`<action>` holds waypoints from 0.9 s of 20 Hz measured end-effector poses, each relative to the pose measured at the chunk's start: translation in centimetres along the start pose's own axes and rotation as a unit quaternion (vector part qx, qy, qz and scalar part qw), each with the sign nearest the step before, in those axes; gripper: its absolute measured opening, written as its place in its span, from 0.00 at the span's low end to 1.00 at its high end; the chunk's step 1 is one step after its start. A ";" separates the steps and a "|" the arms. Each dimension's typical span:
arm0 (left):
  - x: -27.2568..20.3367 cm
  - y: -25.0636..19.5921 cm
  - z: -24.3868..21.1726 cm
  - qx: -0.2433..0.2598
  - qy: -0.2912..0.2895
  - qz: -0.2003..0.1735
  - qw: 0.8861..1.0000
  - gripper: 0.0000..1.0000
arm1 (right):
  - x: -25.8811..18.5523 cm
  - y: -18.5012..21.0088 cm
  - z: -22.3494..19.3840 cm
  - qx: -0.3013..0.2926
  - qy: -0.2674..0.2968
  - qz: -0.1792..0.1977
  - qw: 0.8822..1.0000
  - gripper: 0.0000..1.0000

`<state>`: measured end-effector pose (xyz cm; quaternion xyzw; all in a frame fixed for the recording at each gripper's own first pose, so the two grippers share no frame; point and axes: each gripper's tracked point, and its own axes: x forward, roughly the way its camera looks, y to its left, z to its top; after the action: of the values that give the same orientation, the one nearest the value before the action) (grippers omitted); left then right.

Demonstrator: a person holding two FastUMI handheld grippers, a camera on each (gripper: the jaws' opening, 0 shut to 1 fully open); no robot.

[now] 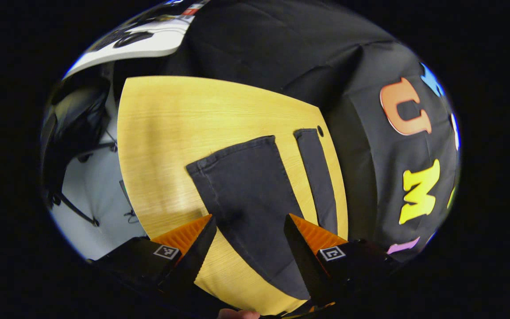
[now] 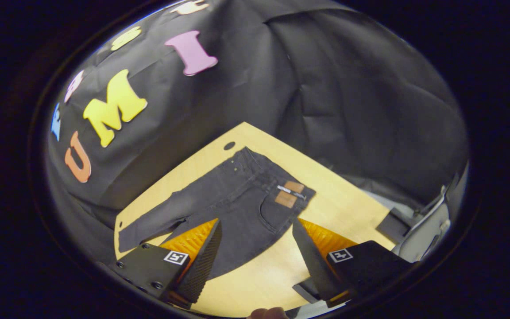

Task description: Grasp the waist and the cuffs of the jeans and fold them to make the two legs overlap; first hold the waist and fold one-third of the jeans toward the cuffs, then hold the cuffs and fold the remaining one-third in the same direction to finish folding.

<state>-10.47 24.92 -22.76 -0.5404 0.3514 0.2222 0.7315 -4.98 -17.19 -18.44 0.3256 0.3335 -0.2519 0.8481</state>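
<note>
Lying flat on the bench (image 2: 348,208), the jeans (image 2: 237,199) are unfolded; both grippers' fingers (image 1: 202,230) gape wide, cuffs at twelve o'clock.

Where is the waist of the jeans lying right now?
In the right gripper view the waist lies at the jeans' far end, flat on the wooden table, near its round hole, ahead of the open right gripper.

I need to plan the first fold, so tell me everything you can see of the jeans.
The jeans are dark grey-black denim, lying flat and unfolded on the wooden table, legs spread slightly apart. The waist carries a brown patch and tags; a back pocket and stitched hems show. Neither the left gripper nor the right gripper touches them; both hover open above.
</note>
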 end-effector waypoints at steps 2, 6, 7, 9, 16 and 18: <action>0.9 1.0 0.1 -0.022 0.006 0.011 1.000 0.99 | 0.2 -0.9 -0.6 0.031 0.014 -0.004 0.999 0.98; 2.2 1.9 0.4 -0.058 0.003 0.029 0.998 0.99 | 1.5 -1.7 -1.9 0.055 0.035 -0.004 0.998 0.98; 2.5 1.8 0.7 -0.065 0.003 0.026 0.998 0.99 | 1.8 -2.0 -2.3 0.064 0.041 -0.005 0.997 0.98; 3.1 1.4 1.2 -0.073 -0.002 0.018 0.997 0.98 | 2.9 -2.9 -2.8 0.087 0.053 -0.012 0.995 0.98; 4.7 -0.6 1.9 -0.074 -0.011 -0.014 0.997 1.00 | 7.8 -5.4 -0.6 0.186 0.059 -0.003 0.981 0.93; 5.1 -0.8 2.2 -0.079 -0.012 -0.018 0.997 0.97 | 9.2 -5.8 0.3 0.199 0.057 -0.001 0.978 0.98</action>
<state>-6.01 26.45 -25.71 -0.5999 0.3140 0.2429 0.6946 -2.60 -23.20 -27.18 0.5013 0.3252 -0.2946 0.7458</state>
